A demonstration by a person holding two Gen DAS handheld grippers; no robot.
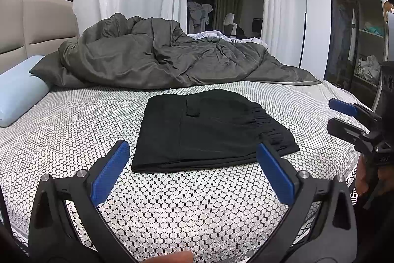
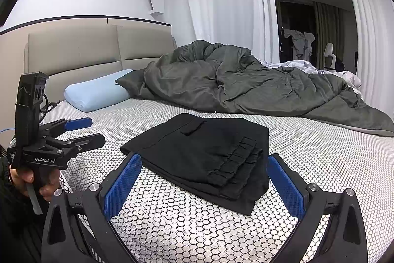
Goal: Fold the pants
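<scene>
Big picture first: I'm looking across a bed with a honeycomb-patterned cover, a rumpled dark grey duvet heaped along the far side and a pale blue pillow up by the padded headboard. To the right there's a glass-fronted wardrobe, with what looks like clothes bundled on its shelves, too blurred to name.

Now the job itself: the black pants lie on the near part of the bed, already a compact rectangle, layers stacked, gathered elastic waistband on the right edge and a pocket flap on top. I'd judge the folding is about done.

They look soft and light, floppy rather than stiff, so any lift should pinch all layers at a folded edge or corner, or the stack may slide apart.

My left gripper hovers just short of the near edge, jaws wide apart, nothing in them. My right gripper is the same, blue pads spread wide, empty, the waistband corner showing between them.
</scene>
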